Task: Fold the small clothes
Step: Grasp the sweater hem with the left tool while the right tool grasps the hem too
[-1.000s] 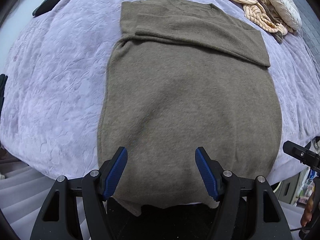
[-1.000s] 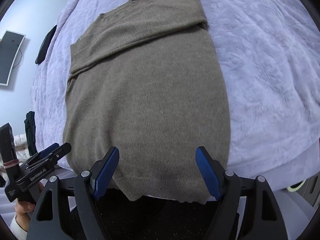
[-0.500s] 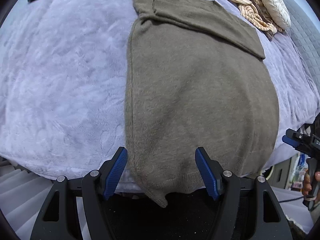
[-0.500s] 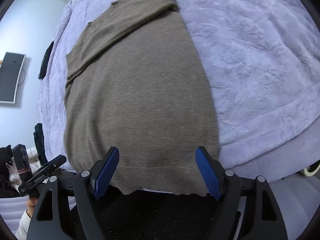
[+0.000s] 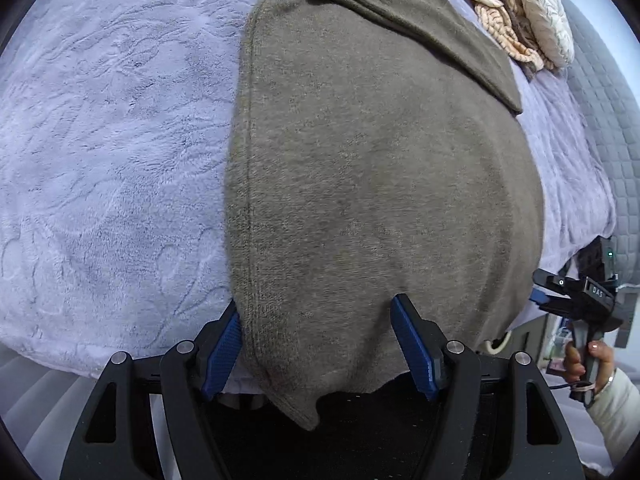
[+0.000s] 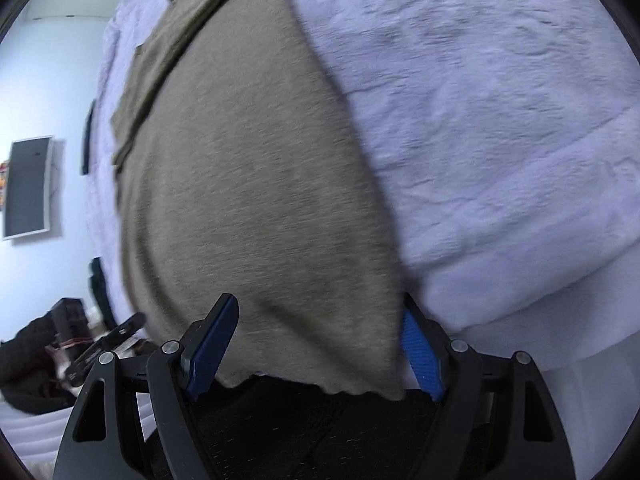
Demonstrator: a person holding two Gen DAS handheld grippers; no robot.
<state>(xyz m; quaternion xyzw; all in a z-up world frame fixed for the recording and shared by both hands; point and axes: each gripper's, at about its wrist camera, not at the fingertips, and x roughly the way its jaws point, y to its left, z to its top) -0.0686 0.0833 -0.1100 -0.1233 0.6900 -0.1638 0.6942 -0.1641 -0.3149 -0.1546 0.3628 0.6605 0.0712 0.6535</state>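
Note:
An olive-brown knit sweater (image 5: 372,168) lies flat on a lilac blanket (image 5: 108,152), its sleeves folded across the chest at the far end. Its hem hangs over the near bed edge. My left gripper (image 5: 316,344) is open, its blue fingers straddling the sweater's left hem corner. My right gripper (image 6: 316,344) is open around the right hem corner of the sweater (image 6: 256,184); this view is motion-blurred. The right gripper also shows in the left wrist view (image 5: 576,300), and the left gripper in the right wrist view (image 6: 100,344).
A striped peach garment (image 5: 492,12) and a cream knit piece (image 5: 544,16) lie at the bed's far right. A grey quilted headboard (image 5: 600,120) stands beyond. A dark wall panel (image 6: 28,188) hangs at left. The blanket (image 6: 500,128) stretches to the right of the sweater.
Both grippers have moved down and in toward the hem; the sweater's bottom corners now sit between the open fingers. Jaws remain open.

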